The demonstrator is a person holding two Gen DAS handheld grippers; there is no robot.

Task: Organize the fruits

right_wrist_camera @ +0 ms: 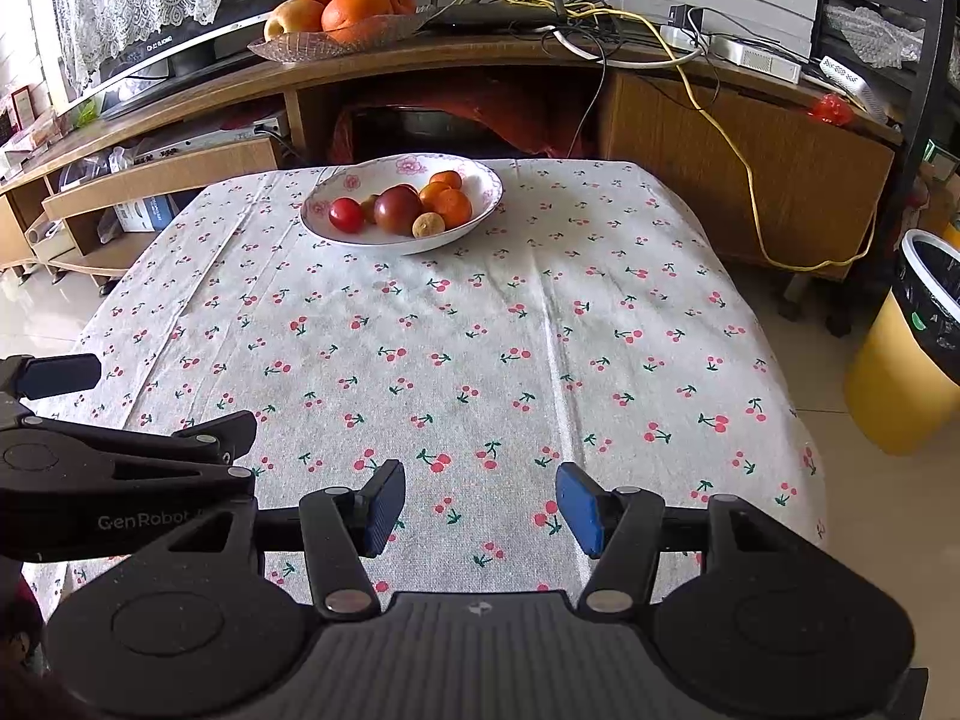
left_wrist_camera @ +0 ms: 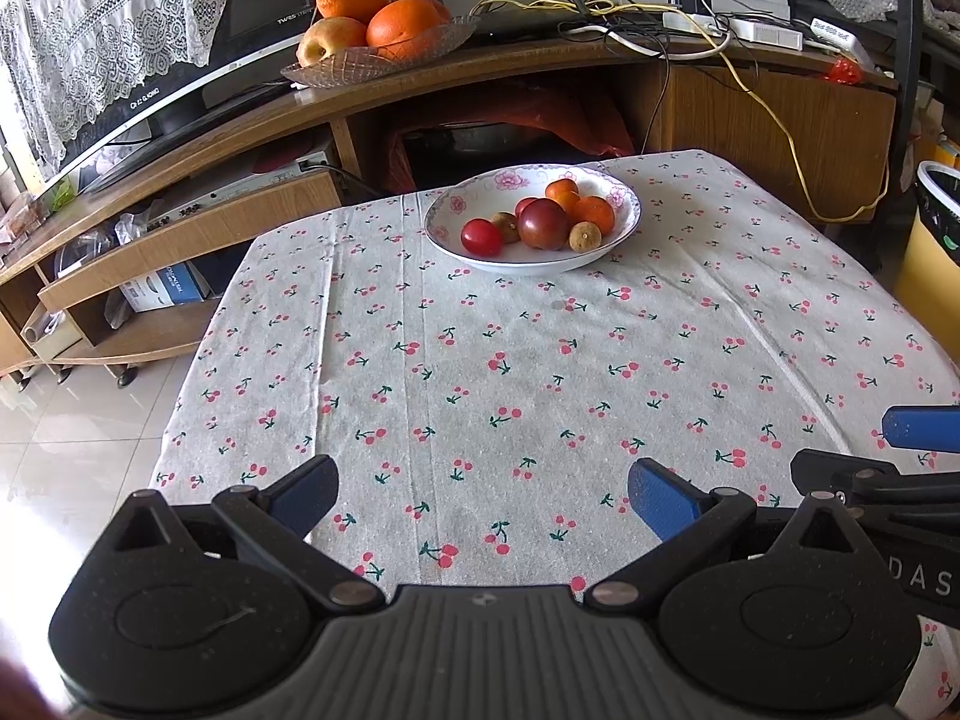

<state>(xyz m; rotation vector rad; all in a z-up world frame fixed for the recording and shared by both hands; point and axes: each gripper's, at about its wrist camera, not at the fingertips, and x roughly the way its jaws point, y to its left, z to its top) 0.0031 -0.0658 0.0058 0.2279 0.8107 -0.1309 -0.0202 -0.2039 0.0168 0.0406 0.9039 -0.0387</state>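
Fruits sit piled in the white flowered plate (left_wrist_camera: 624, 204), which stands at the far end of the cherry-print tablecloth (left_wrist_camera: 480, 360), and we take that plate as our landmark. Inside it, from left to right, we see a red tomato (left_wrist_camera: 481, 237), a small brownish fruit (left_wrist_camera: 507, 227), a big dark red tomato (left_wrist_camera: 543, 224), a small tan fruit (left_wrist_camera: 585, 236) and small oranges (left_wrist_camera: 594, 214). Well in front of the plate, over the near edge of the cloth, we hold our left gripper (left_wrist_camera: 483, 495) with its blue fingers wide apart and nothing between them. Just to its right, equally far from the plate, our right gripper (right_wrist_camera: 480, 507) also hangs with fingers spread and empty. Behind the plate, on the wooden cabinet (left_wrist_camera: 780, 114), a glass dish (left_wrist_camera: 336, 69) carries large oranges (left_wrist_camera: 403, 27) and an apple (left_wrist_camera: 330, 39).
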